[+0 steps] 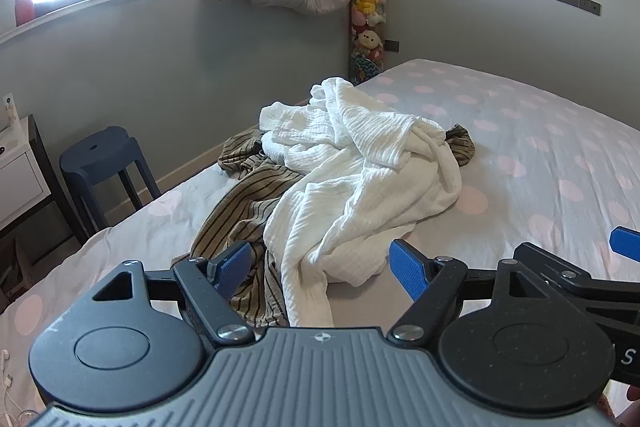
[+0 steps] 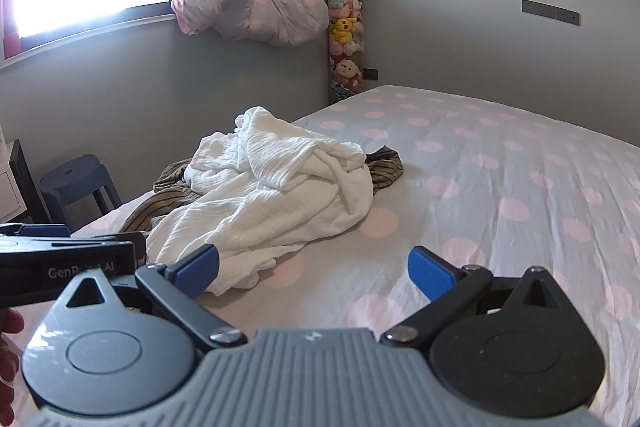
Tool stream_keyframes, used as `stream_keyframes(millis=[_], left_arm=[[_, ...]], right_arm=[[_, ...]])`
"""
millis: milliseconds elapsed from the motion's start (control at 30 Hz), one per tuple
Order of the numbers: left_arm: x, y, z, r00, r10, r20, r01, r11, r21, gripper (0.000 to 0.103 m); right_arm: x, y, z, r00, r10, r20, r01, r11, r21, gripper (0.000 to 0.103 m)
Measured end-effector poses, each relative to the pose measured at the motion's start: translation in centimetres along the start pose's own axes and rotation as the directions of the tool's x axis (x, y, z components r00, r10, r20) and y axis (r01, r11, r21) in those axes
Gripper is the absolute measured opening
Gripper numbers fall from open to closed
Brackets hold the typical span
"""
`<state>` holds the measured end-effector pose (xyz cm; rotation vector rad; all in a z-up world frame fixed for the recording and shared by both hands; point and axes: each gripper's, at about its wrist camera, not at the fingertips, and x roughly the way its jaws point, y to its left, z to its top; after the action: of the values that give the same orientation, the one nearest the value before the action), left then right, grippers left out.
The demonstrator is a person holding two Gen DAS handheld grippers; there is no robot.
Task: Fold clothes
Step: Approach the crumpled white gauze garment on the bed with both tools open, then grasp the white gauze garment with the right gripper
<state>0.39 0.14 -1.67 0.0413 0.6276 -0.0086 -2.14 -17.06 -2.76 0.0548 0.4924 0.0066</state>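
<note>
Nothing folded yet, judging by the heap: task at the very start, all of it left to do.

White garment [image 1: 360,179] lying crumpled mid-frame in left wrist view, on the polka-dot bed [image 1: 540,147]. Crinkled, gauzy-looking fabric, bunched w/ many ridges; a flap or sleeve draped across the top, a long strip trailing down toward frame bottom centre. Type of garment not clear. Striped brown garment [image 1: 244,203] underneath and to the left, also poking out at right of the white heap; equally rumpled. Same pile sits centre-left in right wrist view.

Left gripper [image 1: 320,269] spread wide, blue pads holding nothing; near end of the white cloth sits between the jaws, contact w/ fabric can't be told. Right gripper [image 2: 314,271] likewise spread, empty, over bare sheet at lower centre of its frame, left pad just beside the white hem. Each gripper visible at the edge of the other's view, so side by side.

Probably next: separate the white piece from the striped one, lay flat, then fold. Soft loose weave likely to sag and cling, so may drag the striped piece along.
</note>
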Motion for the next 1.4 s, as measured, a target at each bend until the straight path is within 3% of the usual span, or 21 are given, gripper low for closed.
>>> stream_keyframes(millis=[600, 967, 1033, 1100, 1133, 1300, 1400], left_arm=[[3.6, -0.7, 0.5, 0.998, -0.007, -0.055, 0.006, 1.0, -0.022, 0.072], [8.0, 1.4, 1.5, 0.993, -0.065, -0.098, 0.064, 0.998, -0.019, 0.072], [9.5, 2.1, 1.5, 0.992, -0.062, -0.112, 0.06, 0.998, -0.024, 0.072], [11.0, 2.8, 1.4, 0.99, -0.05, -0.128, 0.048, 0.999, -0.022, 0.068], [11.9, 3.1, 1.4, 0.989, -0.047, -0.141, 0.044, 0.999, -0.025, 0.067], [15.4, 4.4, 1.3, 0.983, -0.052, -0.178, 0.041, 0.997, -0.067, 0.063], [17.2, 4.2, 2.1, 0.981, -0.055, -0.185, 0.043, 0.997, -0.067, 0.059]], right_arm=[[3.2, -0.5, 0.8, 0.996, 0.035, -0.083, -0.042, 0.996, -0.083, 0.101], [8.8, -0.9, 2.7, 0.978, 0.156, -0.141, -0.173, 0.978, -0.116, 0.1], [10.5, -0.7, 2.9, 0.971, 0.177, -0.16, -0.195, 0.975, -0.107, 0.095], [12.3, -0.4, 3.1, 0.963, 0.192, -0.188, -0.214, 0.971, -0.105, 0.079], [13.3, -0.2, 3.1, 0.959, 0.2, -0.202, -0.224, 0.969, -0.102, 0.077], [18.1, 1.0, 3.4, 0.944, 0.227, -0.24, -0.257, 0.961, -0.103, 0.076], [21.1, 1.5, 4.0, 0.946, 0.224, -0.235, -0.256, 0.96, -0.117, 0.073]])
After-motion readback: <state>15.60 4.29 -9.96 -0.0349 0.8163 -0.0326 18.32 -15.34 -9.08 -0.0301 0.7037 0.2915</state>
